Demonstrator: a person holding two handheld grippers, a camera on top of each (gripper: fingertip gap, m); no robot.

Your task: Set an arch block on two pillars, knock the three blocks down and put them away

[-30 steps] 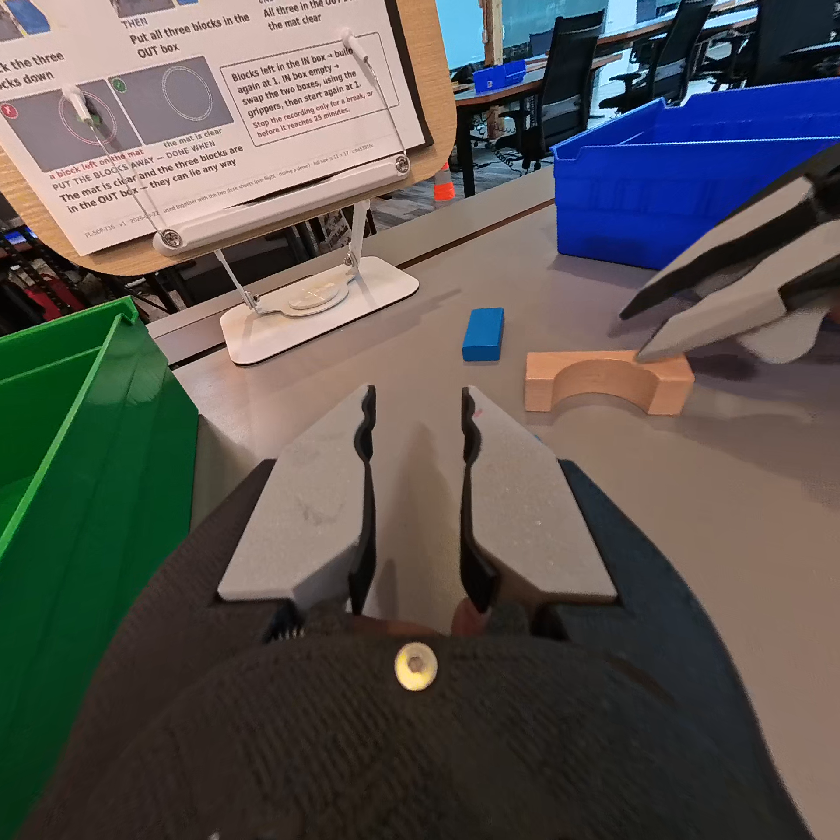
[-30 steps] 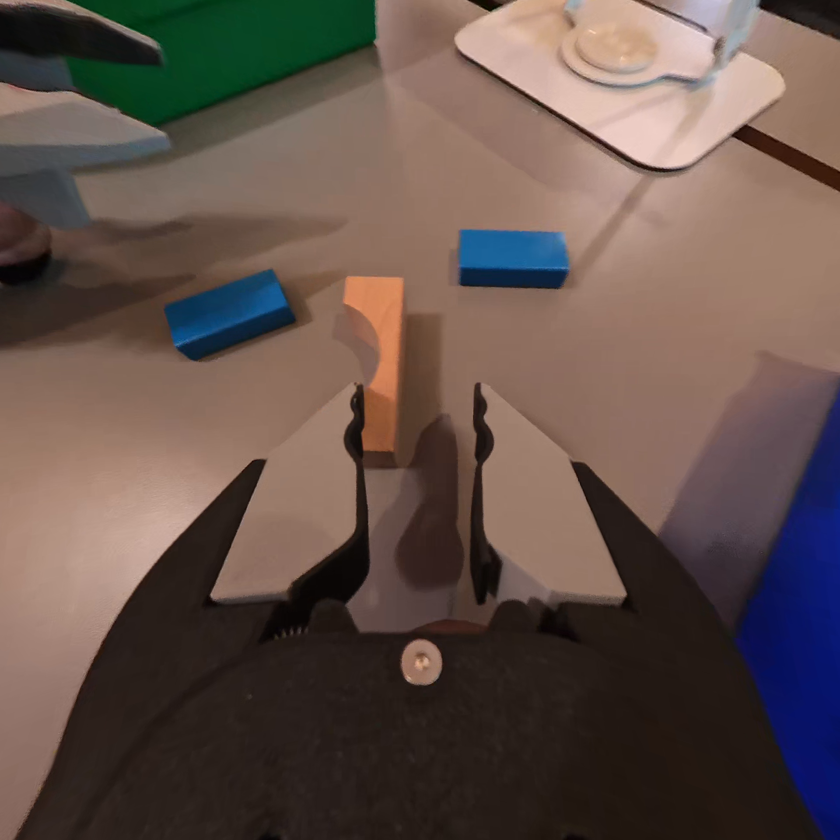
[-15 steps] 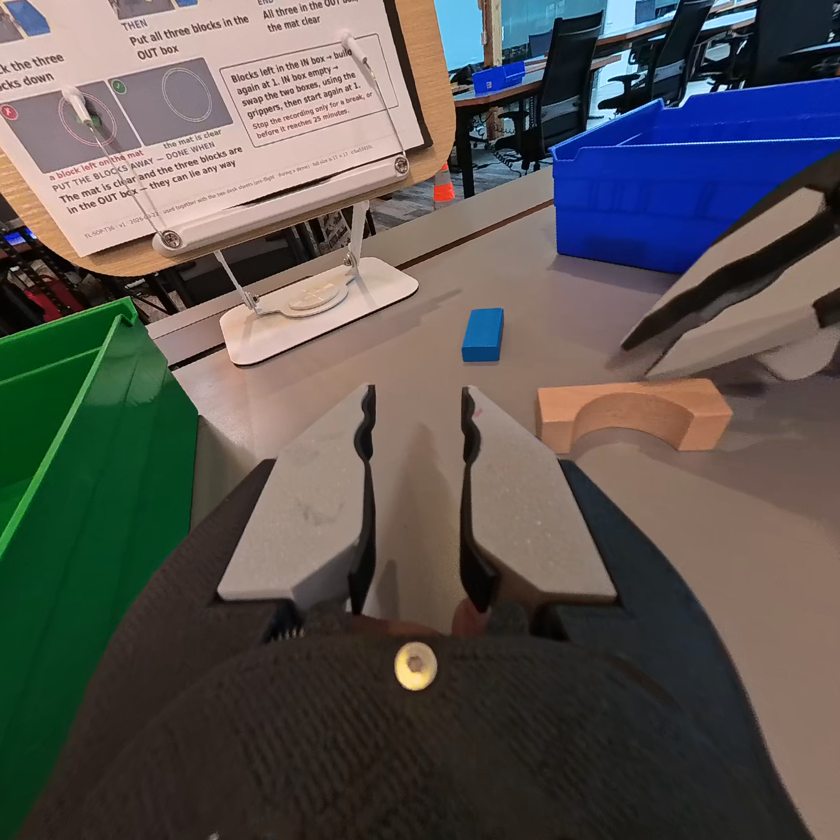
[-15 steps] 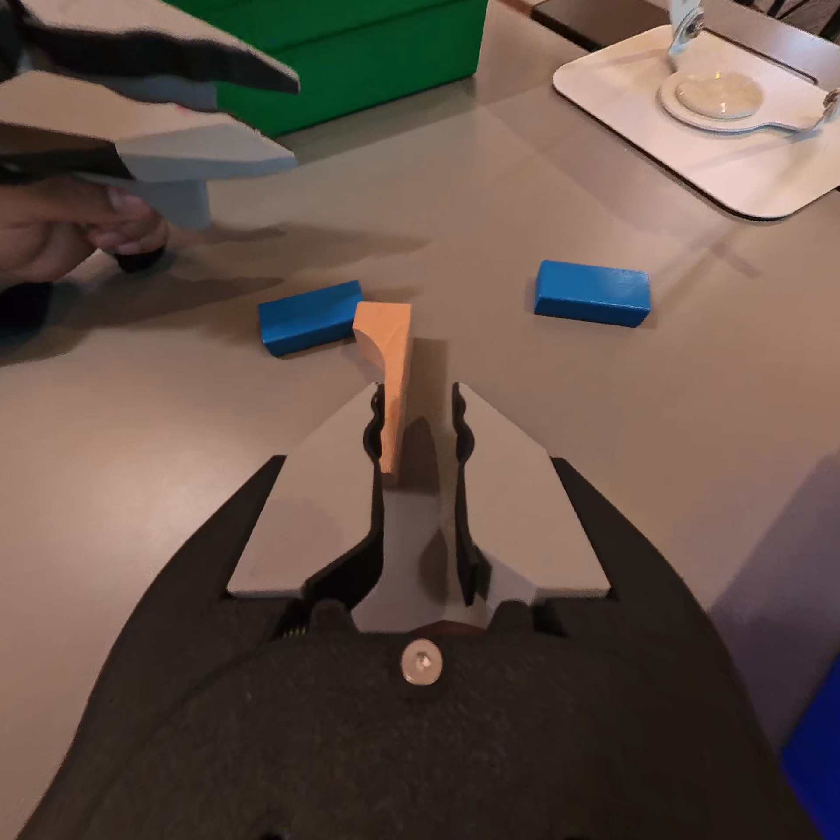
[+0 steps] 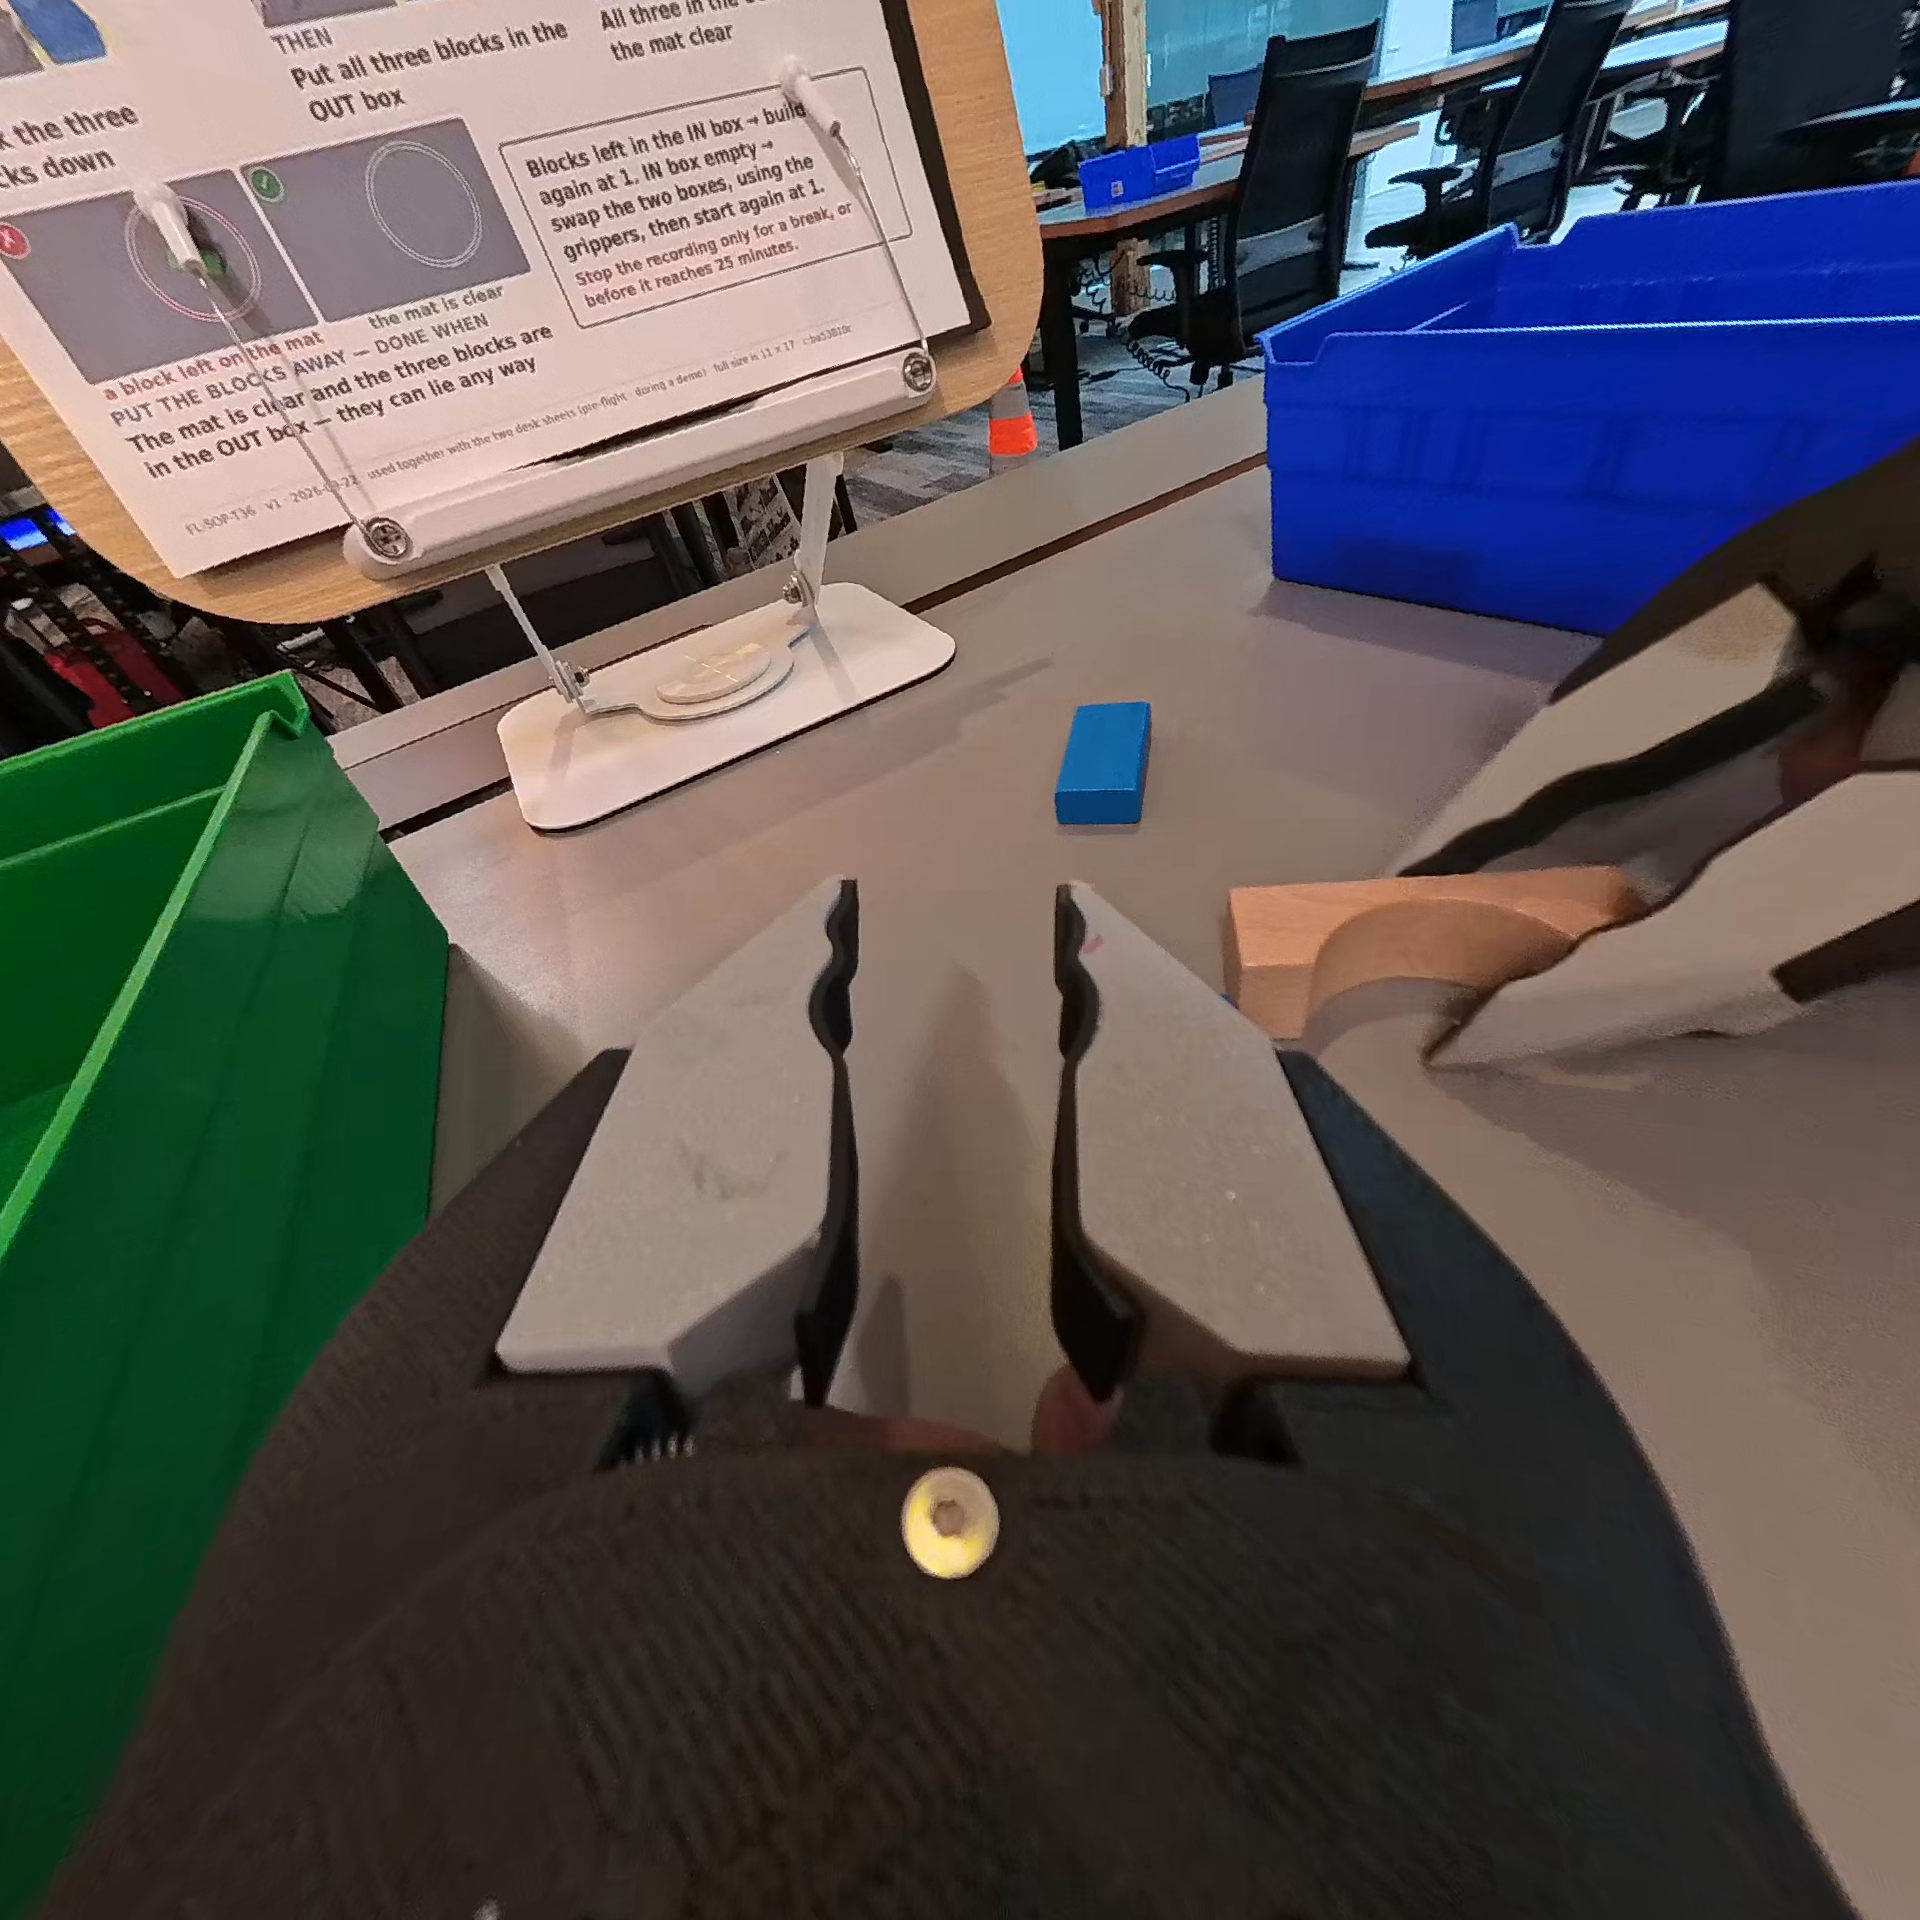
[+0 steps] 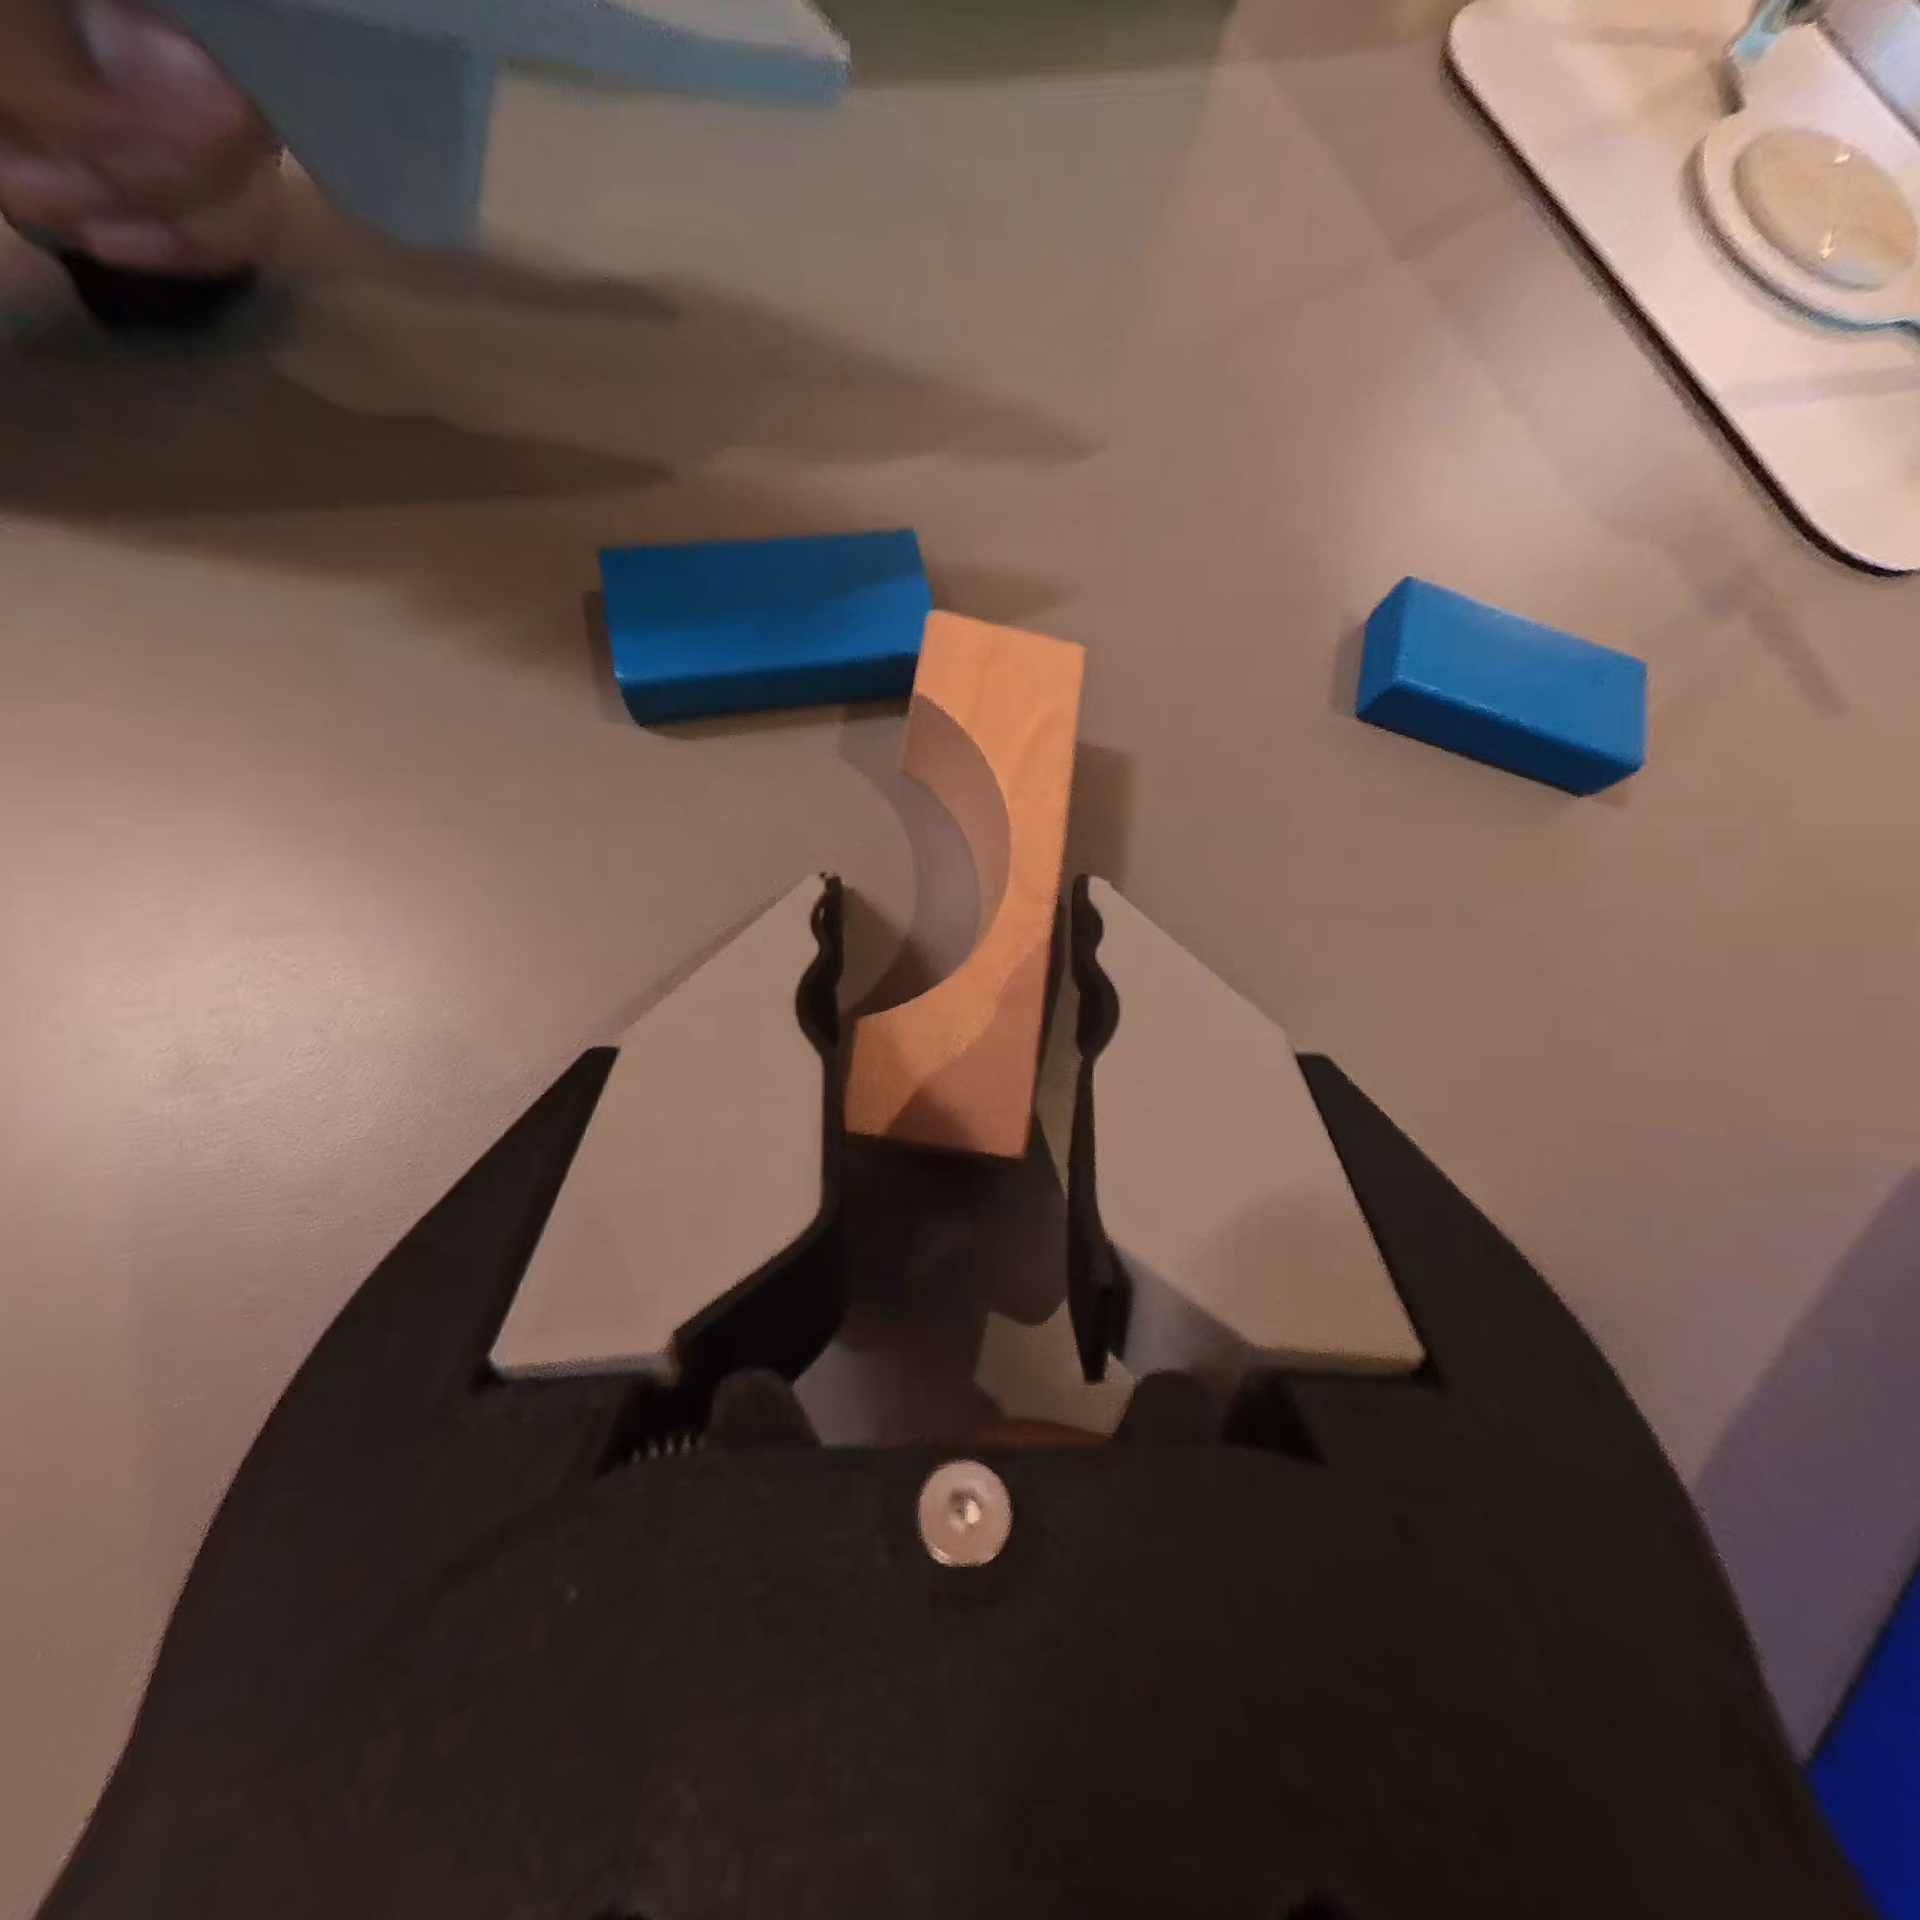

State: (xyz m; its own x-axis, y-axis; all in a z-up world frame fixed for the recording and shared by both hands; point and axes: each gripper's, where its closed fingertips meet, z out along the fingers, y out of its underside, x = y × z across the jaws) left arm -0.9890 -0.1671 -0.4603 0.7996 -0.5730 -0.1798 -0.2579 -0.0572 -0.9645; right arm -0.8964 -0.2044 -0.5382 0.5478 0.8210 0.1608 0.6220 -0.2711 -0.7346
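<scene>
The wooden arch block lies flat on the grey table, its feet pointing left. My right gripper is open around the arch's near end. The left pad is at the near foot, and a thin sliver of gap shows at the right pad. The left wrist view shows the right gripper's fingers straddling the arch where it rests on the table. One blue block lies at the arch's far end, another blue block to the right, also in the left wrist view. My left gripper is open and empty above the table.
A green bin stands close on the left and a blue bin at the back right. An instruction sheet on a white stand is at the table's far edge. A hand and the blurred left gripper are at the far left. The tips of one gripper are about 12 centimeters away from the tips of the other. The blue block sits 5 centimeters or so from the ends of my right fingers.
My right gripper narrowed above the arch, then widened and moved forward, so the arch's near end now sits between its pads. The arch slid slightly before that. My left gripper stayed put.
</scene>
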